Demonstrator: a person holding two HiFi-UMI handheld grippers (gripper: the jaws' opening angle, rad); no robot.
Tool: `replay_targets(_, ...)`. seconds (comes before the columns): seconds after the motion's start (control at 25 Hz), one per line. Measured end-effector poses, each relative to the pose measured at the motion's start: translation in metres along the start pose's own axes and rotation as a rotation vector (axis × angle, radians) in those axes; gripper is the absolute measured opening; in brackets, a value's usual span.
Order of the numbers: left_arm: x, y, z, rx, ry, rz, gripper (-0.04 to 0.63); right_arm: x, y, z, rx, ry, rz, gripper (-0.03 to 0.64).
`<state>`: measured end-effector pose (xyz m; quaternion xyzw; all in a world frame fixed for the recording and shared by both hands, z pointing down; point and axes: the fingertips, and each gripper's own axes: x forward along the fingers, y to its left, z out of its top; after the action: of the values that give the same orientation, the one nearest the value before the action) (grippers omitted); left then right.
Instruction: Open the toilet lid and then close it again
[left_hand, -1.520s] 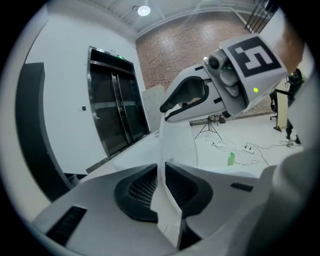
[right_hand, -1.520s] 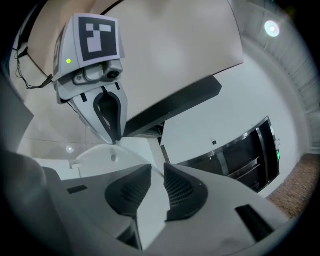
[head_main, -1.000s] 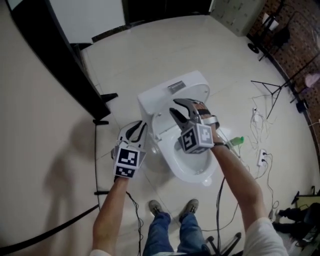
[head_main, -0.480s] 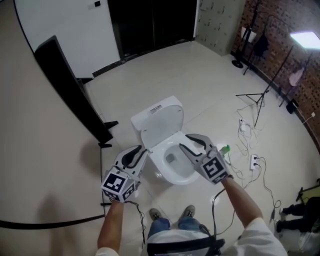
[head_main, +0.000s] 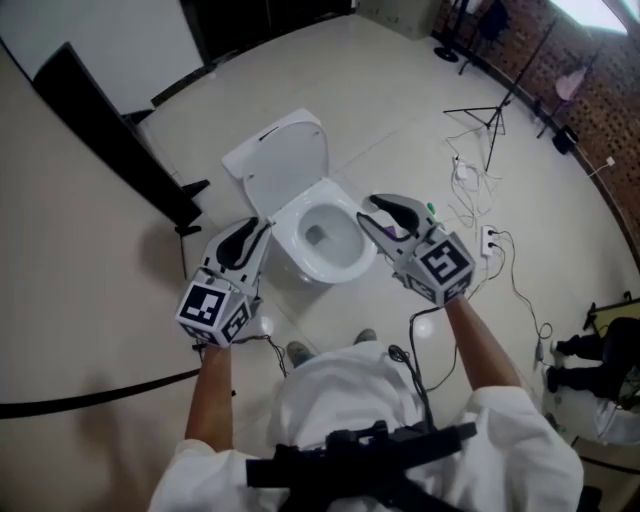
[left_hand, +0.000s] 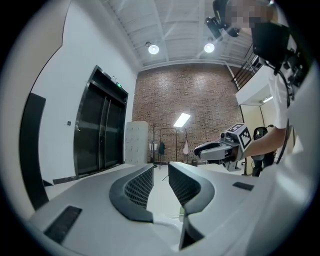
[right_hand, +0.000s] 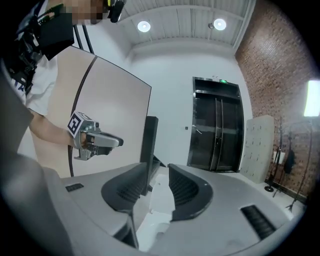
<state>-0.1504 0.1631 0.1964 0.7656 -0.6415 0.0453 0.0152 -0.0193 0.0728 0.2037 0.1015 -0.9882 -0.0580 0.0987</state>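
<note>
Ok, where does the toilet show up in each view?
Head view: toilet at centre, lid raised.
Left gripper view: not in it.
Right gripper view: seemingly the toilet, white, low between the jaws.
Shared landmark: black leaning panel, upper left, far left, behind the left jaw.

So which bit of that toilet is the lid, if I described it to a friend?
Find the white toilet alone in the middle of the pale floor. At its back, behind the open bowl, stands the lid. Unlike the hollow bowl, it is a flat, rounded slab tilted up.
</note>
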Motion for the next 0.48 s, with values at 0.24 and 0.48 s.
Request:
replay_targets(0.24, 0.011, -0.018, 0.004, -0.002, -0.005, -0.019, 0.086, -0.009, 0.005, -0.007, -0.009, 0.004, 0.004, 0.143)
replay_targets(0.48, 0.022, -0.019, 0.0, -0.008, 0.014, -0.009, 0.08, -0.009, 0.001, -0.007, 0.005, -0.007, 0.001, 0.143)
